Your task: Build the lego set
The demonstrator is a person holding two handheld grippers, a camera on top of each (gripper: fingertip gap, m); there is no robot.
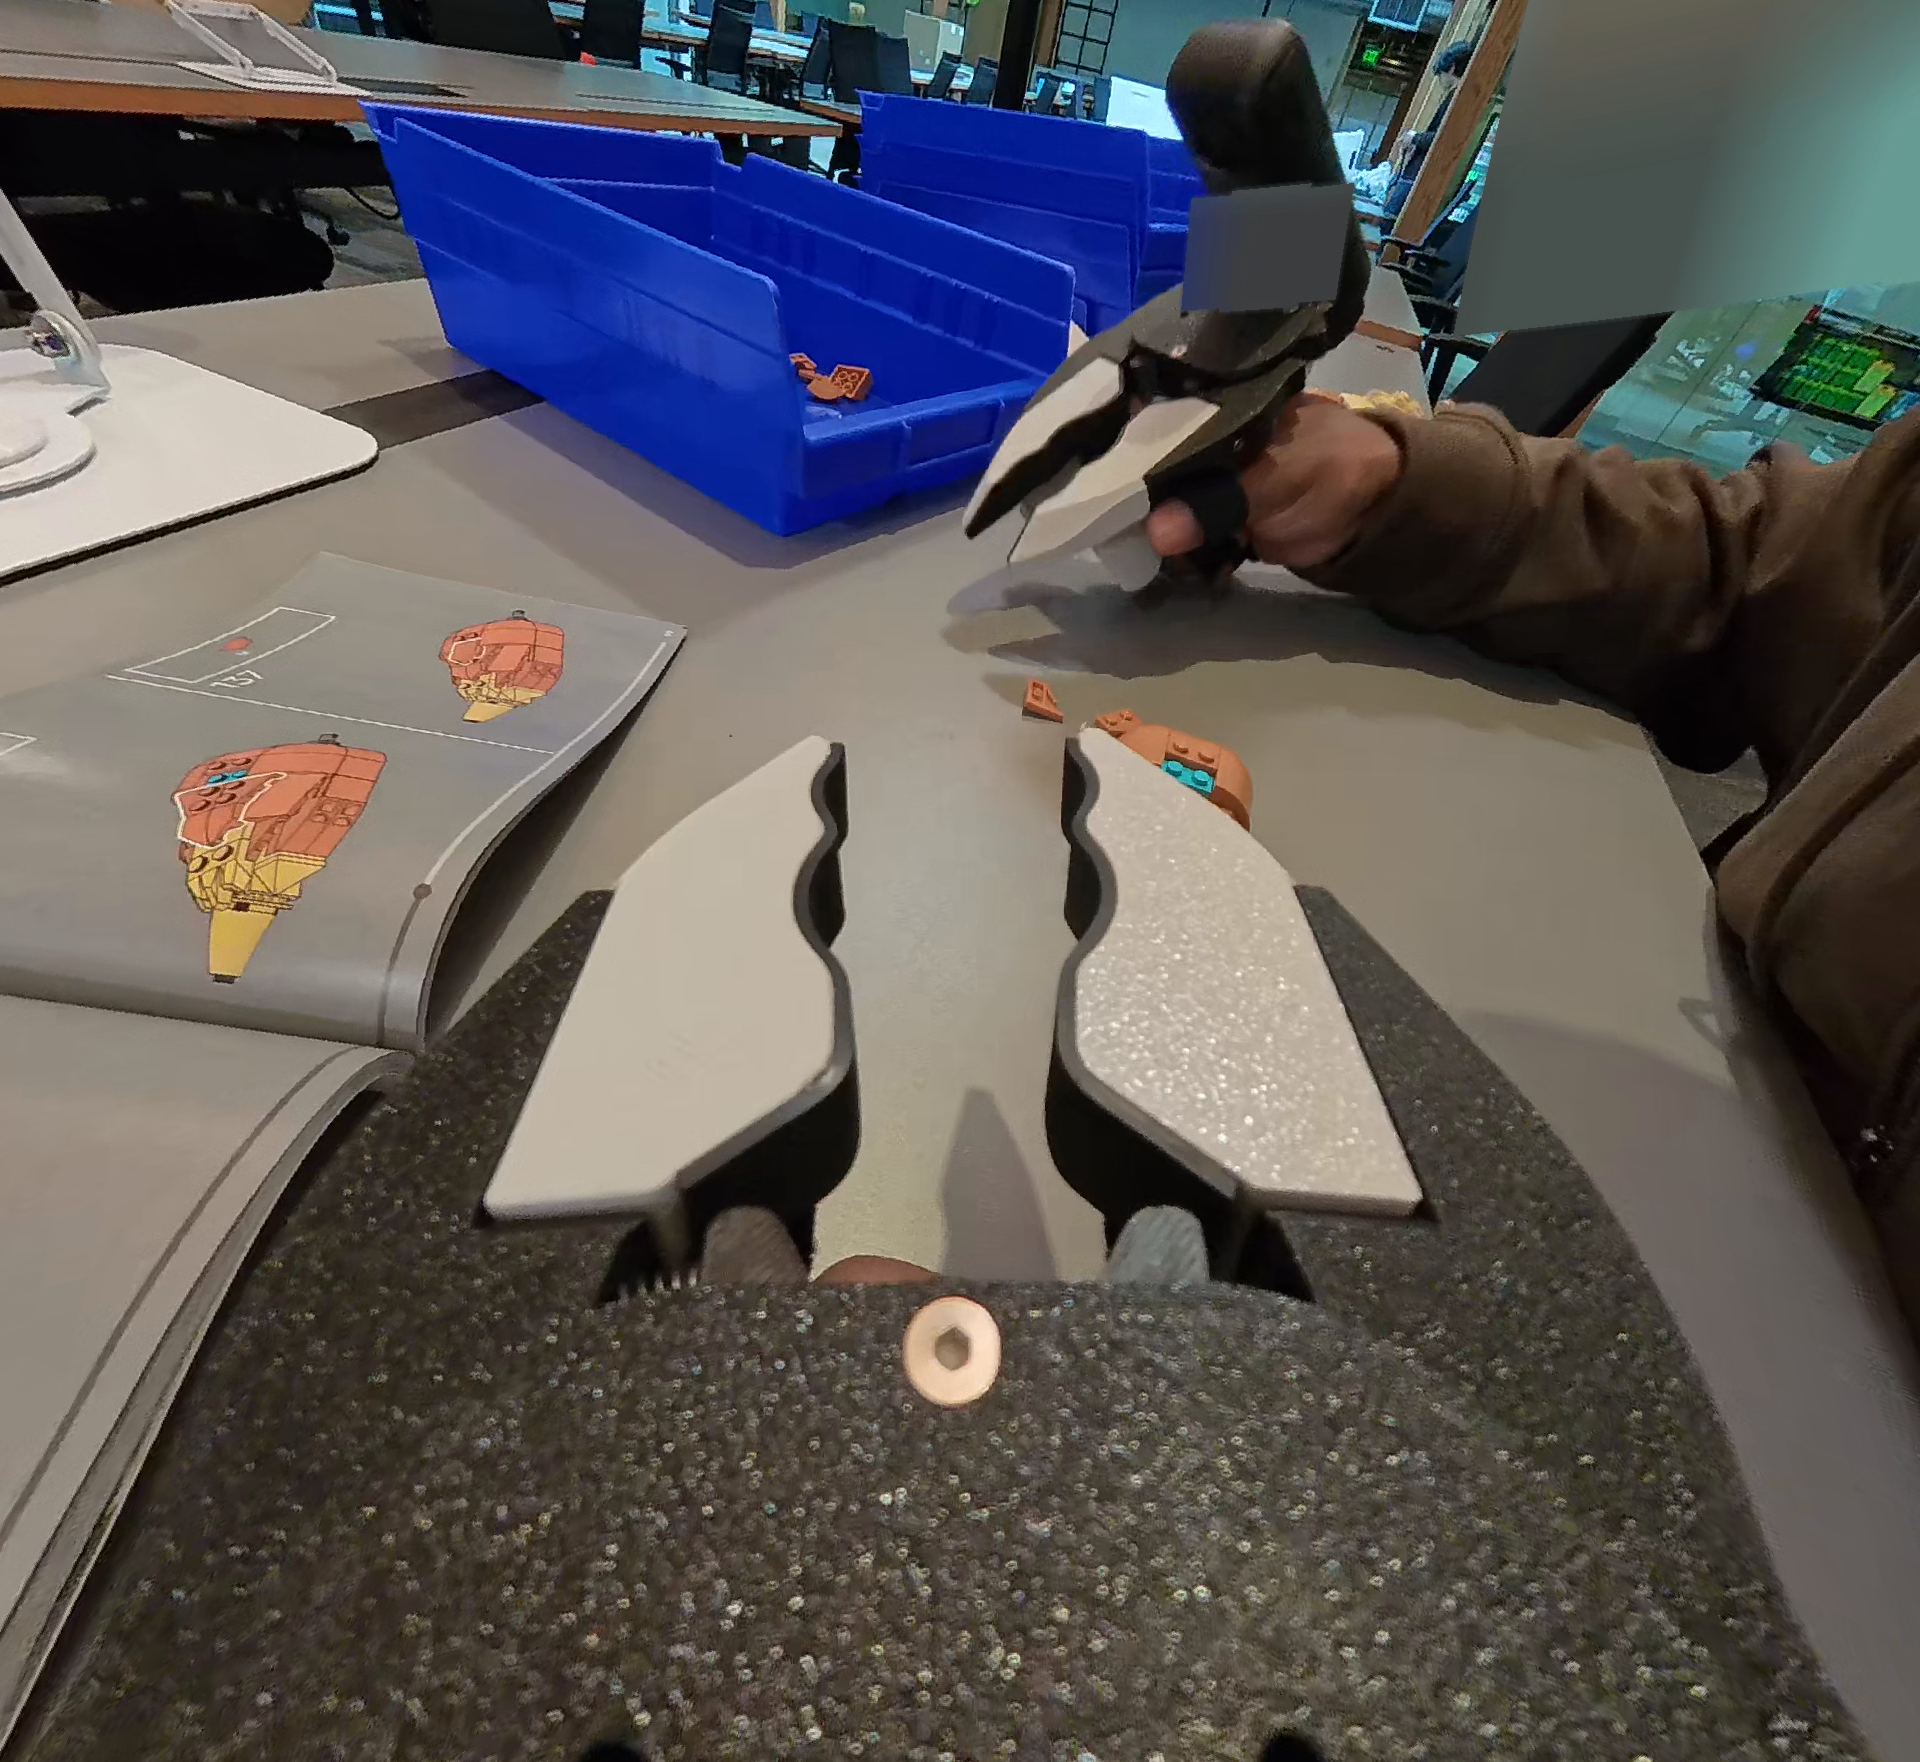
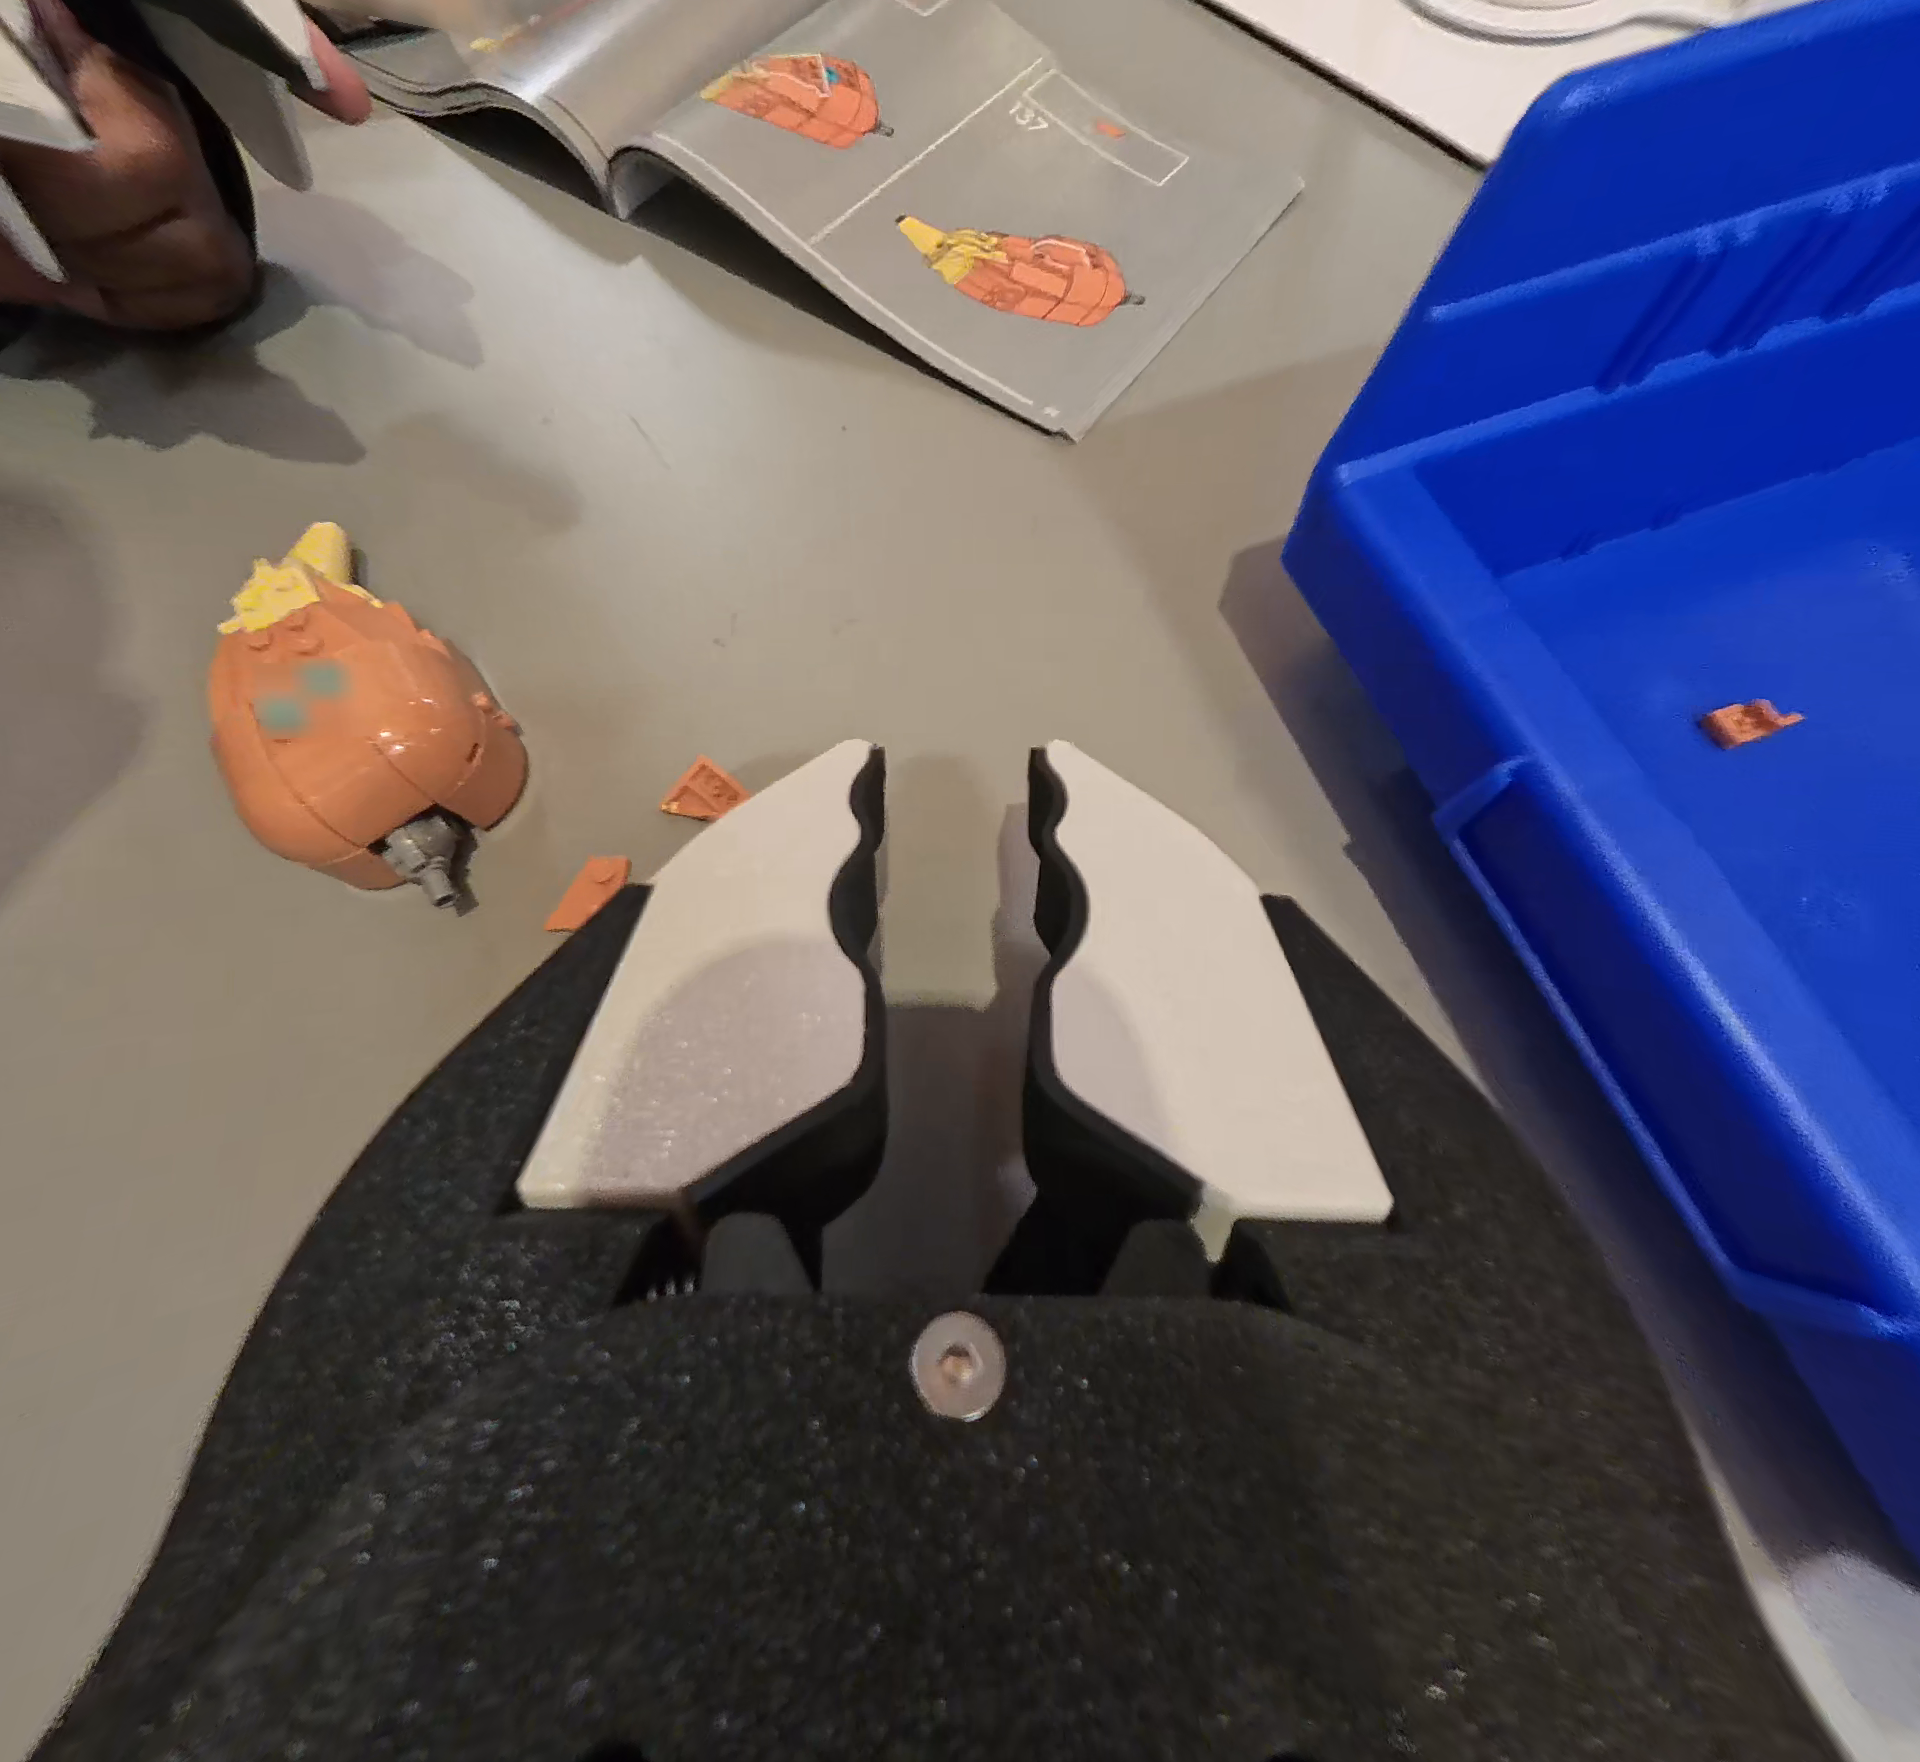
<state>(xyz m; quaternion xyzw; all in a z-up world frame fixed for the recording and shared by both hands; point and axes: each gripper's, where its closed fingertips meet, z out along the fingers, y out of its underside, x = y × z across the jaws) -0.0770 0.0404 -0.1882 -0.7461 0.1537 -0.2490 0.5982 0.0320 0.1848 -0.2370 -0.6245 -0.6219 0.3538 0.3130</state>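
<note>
A rounded orange lego model (image 2: 353, 736) with a yellow tip and a grey peg lies on the grey table; in the left wrist view it (image 1: 1195, 767) shows just past my left gripper's right finger. Two small orange wedge plates (image 2: 704, 790) (image 2: 588, 891) lie beside it, and one wedge plate (image 1: 1042, 700) shows in the left wrist view. My left gripper (image 1: 951, 756) is open and empty above the table. My right gripper (image 2: 956, 756) is open and empty, to the right of the plates. It also shows in the left wrist view (image 1: 1013, 523), held by a hand.
An open instruction booklet (image 1: 312, 777) (image 2: 935, 185) lies left of the model. A blue bin (image 1: 727, 310) (image 2: 1662, 673) holds loose orange pieces (image 1: 836, 380) (image 2: 1751, 723). A second blue bin (image 1: 1018, 174) stands behind it. A white pad (image 1: 156, 455) with a clear stand sits far left. Some 20 centimetres of space lies between my two pairs of fingers.
</note>
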